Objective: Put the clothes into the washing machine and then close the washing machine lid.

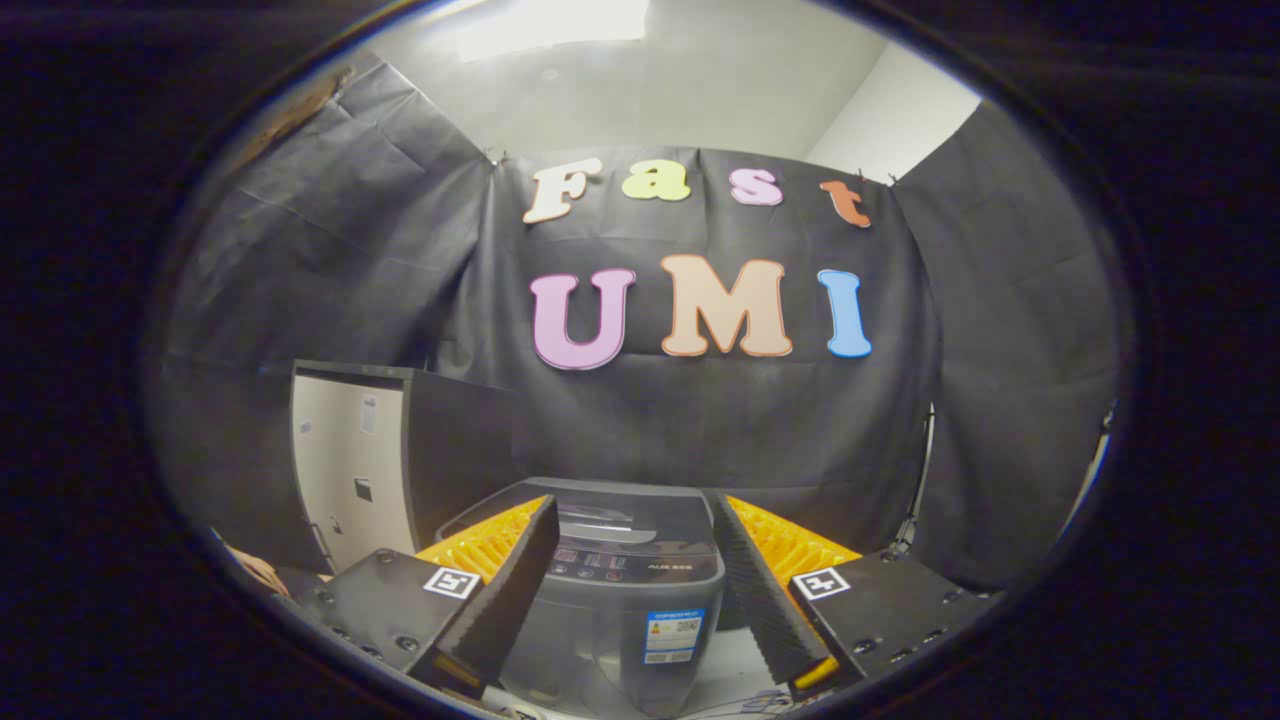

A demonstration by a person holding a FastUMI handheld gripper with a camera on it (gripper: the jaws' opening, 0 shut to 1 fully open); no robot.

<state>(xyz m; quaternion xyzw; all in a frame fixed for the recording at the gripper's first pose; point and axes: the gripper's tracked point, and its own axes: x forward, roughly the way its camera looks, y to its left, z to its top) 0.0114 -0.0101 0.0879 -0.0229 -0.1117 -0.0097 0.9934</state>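
A grey top-loading washing machine stands just ahead of me, seen between my two fingers. Its lid lies flat and closed on top, with the control panel toward me and a sticker on the front wall. My gripper is open, fingers spread wide to either side of the machine with nothing held between them. It hovers a short way in front of the machine, about level with its top.
A tall cabinet with a pale door stands to the left of the machine. Black cloth walls close the booth behind and on both sides. A bit of a person's hand shows by the left finger.
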